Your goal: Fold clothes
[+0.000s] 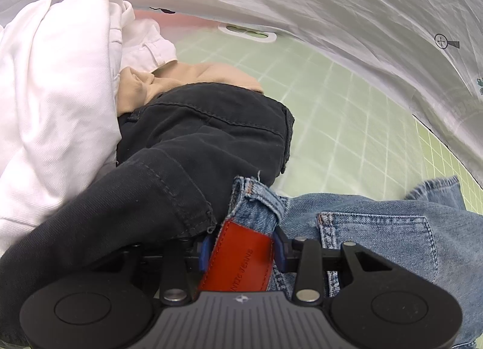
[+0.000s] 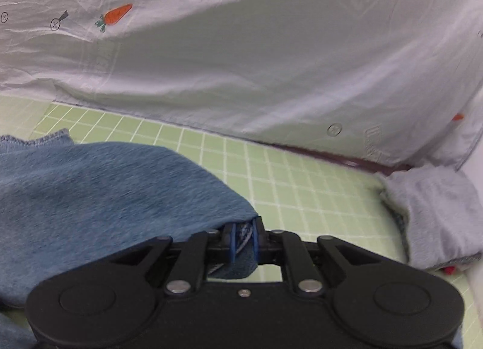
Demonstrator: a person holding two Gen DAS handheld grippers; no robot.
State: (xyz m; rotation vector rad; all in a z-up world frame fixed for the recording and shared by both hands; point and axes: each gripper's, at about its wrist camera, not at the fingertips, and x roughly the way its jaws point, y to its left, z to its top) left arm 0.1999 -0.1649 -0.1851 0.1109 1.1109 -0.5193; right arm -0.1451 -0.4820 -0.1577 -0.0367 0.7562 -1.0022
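- left gripper (image 1: 241, 254) clamped on faded blue denim jeans (image 1: 377, 228) at the red leather patch (image 1: 238, 258); thick waistband may slip
- right gripper (image 2: 244, 243) pinching the same denim; uneven pull could skew the fold

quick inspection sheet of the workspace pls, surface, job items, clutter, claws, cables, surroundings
surface: green grid mat, partly covered by clothes
job's things: blue jeans with red leather patch; both claws grip them
clutter: black jeans, white garment, beige garment piled together; grey folded cloth at mat's right edge
grippers: left claw shut on the waistband at the patch; right claw shut on blue denim
cables: nothing seen
surroundings: white sheet with carrot print draped behind the mat
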